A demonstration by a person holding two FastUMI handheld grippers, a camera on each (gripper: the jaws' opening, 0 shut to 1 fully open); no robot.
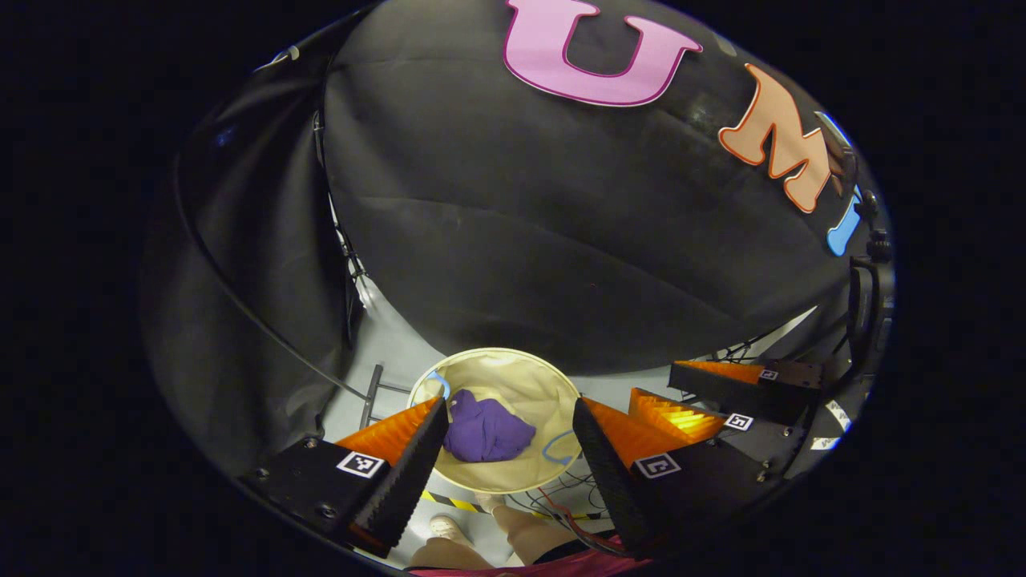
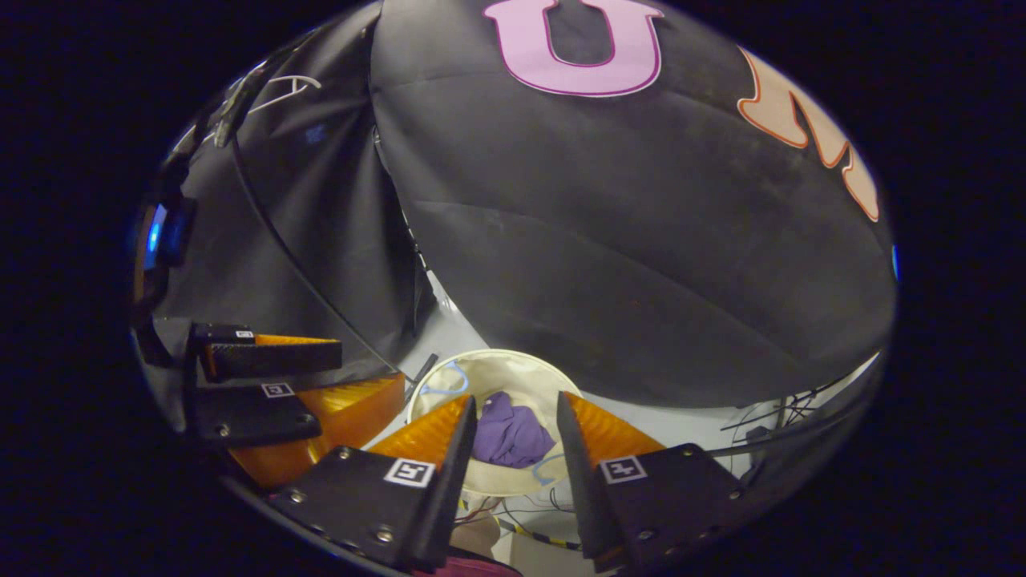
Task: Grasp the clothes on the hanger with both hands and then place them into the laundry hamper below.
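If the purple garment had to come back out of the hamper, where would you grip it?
Judging by its pose, grip the purple garment at its raised, bunched middle, coming straight down through the hamper mouth: it lies crumpled low inside, ringed by walls.

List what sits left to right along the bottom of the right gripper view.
Left gripper → right gripper's near-side finger → purple clothes in the hamper → its other finger → cables on the floor.
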